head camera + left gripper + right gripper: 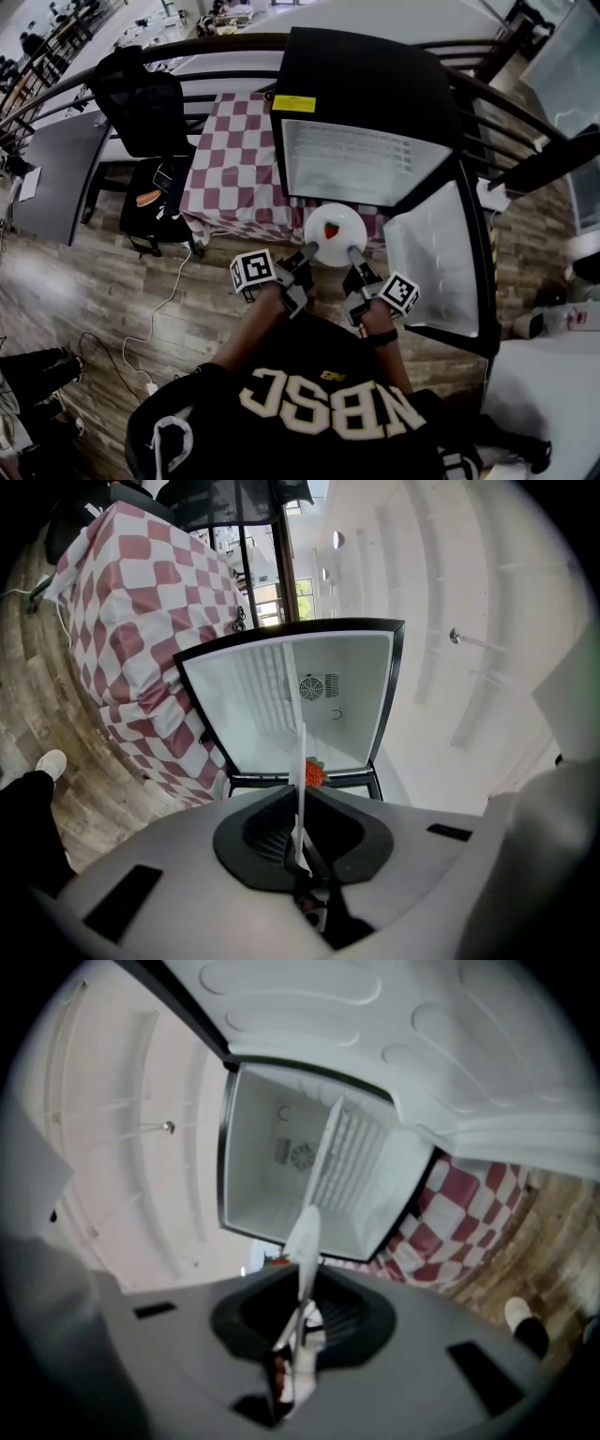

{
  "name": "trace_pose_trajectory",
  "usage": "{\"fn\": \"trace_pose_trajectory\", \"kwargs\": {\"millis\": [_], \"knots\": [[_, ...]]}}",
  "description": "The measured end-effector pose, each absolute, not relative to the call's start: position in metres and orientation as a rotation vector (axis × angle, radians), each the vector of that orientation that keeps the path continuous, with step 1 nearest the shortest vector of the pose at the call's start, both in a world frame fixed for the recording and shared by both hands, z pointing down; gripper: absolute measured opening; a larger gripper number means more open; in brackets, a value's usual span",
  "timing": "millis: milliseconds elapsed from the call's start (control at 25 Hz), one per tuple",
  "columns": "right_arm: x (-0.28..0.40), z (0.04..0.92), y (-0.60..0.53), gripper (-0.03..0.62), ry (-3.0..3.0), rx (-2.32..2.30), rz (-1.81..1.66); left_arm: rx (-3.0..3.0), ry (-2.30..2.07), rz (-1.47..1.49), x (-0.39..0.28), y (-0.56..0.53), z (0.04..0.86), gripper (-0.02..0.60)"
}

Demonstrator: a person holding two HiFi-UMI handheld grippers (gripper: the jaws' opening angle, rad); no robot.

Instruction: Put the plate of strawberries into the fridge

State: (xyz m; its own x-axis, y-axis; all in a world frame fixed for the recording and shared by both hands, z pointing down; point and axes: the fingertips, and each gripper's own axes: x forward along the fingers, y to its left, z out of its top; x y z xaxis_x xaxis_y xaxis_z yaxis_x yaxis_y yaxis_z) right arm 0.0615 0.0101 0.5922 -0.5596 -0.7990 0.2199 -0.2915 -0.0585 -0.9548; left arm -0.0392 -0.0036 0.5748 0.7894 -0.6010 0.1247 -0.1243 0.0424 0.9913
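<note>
A white plate [335, 228] with one red strawberry [332, 231] hangs in front of the open black mini fridge [361, 155]. My left gripper [308, 251] is shut on the plate's near left rim, and my right gripper [355, 251] is shut on its near right rim. In the left gripper view the plate [300, 789] shows edge-on between the jaws, with the strawberry [314, 773] just beyond it and the white fridge interior [309, 696] ahead. In the right gripper view the plate's rim [305, 1241] stands edge-on before the fridge cavity [291, 1166].
The fridge door [441, 251] stands swung open to the right. A table with a red-and-white checked cloth [230, 159] sits left of the fridge, with a black office chair [141, 108] beyond it. A white cable [169, 291] runs over the wooden floor.
</note>
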Motion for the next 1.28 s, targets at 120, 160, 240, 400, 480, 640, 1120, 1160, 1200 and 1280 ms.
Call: {"fn": "trace_pose_trajectory", "kwargs": {"millis": [120,160,240,400,480,640,1120,1160,1200,1280], "knots": [[0.055,0.593,-0.01,0.044,1.803,-1.17,-1.628,1.493,-0.6,-0.413,-0.046,-0.021,0.576,0.031],[0.054,0.592,-0.016,0.044,1.8,-1.175,-1.62,1.489,-0.594,-0.418,-0.048,-0.026,0.576,0.031],[0.052,0.591,-0.025,0.044,1.798,-1.191,-1.607,1.484,-0.579,-0.418,-0.05,-0.034,0.576,0.031],[0.051,0.584,-0.035,0.044,1.8,-1.221,-1.576,1.495,-0.552,-0.412,-0.052,-0.05,0.57,0.031],[0.054,0.579,-0.038,0.044,1.795,-1.219,-1.575,1.48,-0.539,-0.404,-0.048,-0.054,0.567,0.031],[0.068,0.577,-0.046,0.044,1.785,-1.235,-1.583,1.445,-0.514,-0.401,-0.034,-0.059,0.565,0.031],[0.078,0.562,-0.104,0.044,1.812,-1.228,-1.605,1.404,-0.572,-0.464,-0.025,-0.113,0.55,0.031],[0.08,0.561,-0.108,0.044,1.815,-1.229,-1.601,1.404,-0.574,-0.469,-0.024,-0.118,0.55,0.031],[0.081,0.56,-0.113,0.044,1.812,-1.221,-1.597,1.405,-0.576,-0.473,-0.022,-0.123,0.55,0.031],[0.082,0.561,-0.121,0.044,1.799,-1.198,-1.598,1.406,-0.586,-0.476,-0.02,-0.13,0.551,0.031]]}}
